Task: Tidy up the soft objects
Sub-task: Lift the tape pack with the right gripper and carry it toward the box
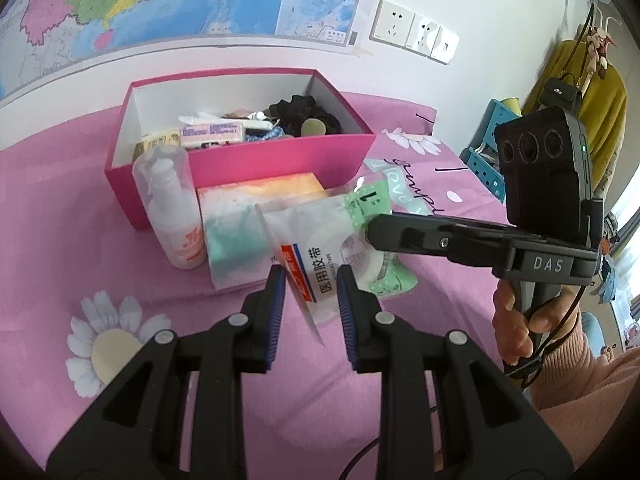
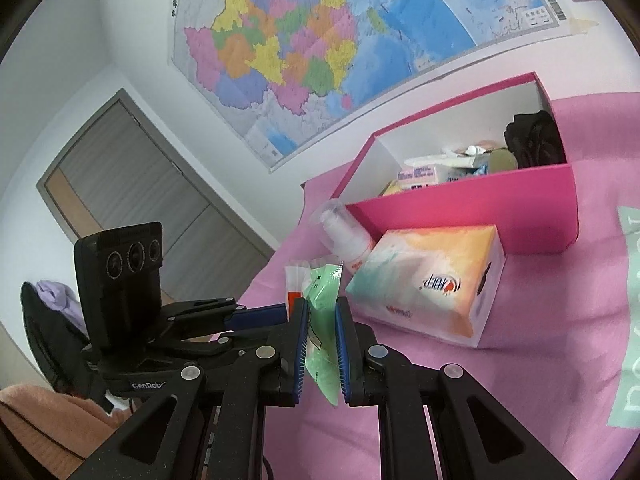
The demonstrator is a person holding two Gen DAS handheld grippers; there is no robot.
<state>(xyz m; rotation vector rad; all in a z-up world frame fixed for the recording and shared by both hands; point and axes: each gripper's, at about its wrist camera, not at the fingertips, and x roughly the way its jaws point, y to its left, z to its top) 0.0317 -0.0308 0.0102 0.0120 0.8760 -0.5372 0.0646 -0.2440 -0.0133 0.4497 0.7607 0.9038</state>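
Note:
A clear packet of medical tape [image 1: 316,264] with a green-patterned back [image 2: 322,320] hangs in the air between the two grippers. My right gripper [image 2: 321,312] is shut on its green edge; it also shows in the left wrist view [image 1: 374,232]. My left gripper [image 1: 310,280] is open, its blue-padded fingers [image 1: 276,300] on either side of the packet's lower corner, not pressing it. A pink box [image 1: 280,160] behind holds several soft items, among them a black scrunchie [image 1: 304,114].
A tissue pack [image 2: 432,284] and a white pump bottle [image 1: 172,208] stand against the box front on the pink flowered cloth [image 1: 80,240]. A map [image 2: 320,40] hangs on the wall behind. A blue crate [image 1: 484,160] is at the far right.

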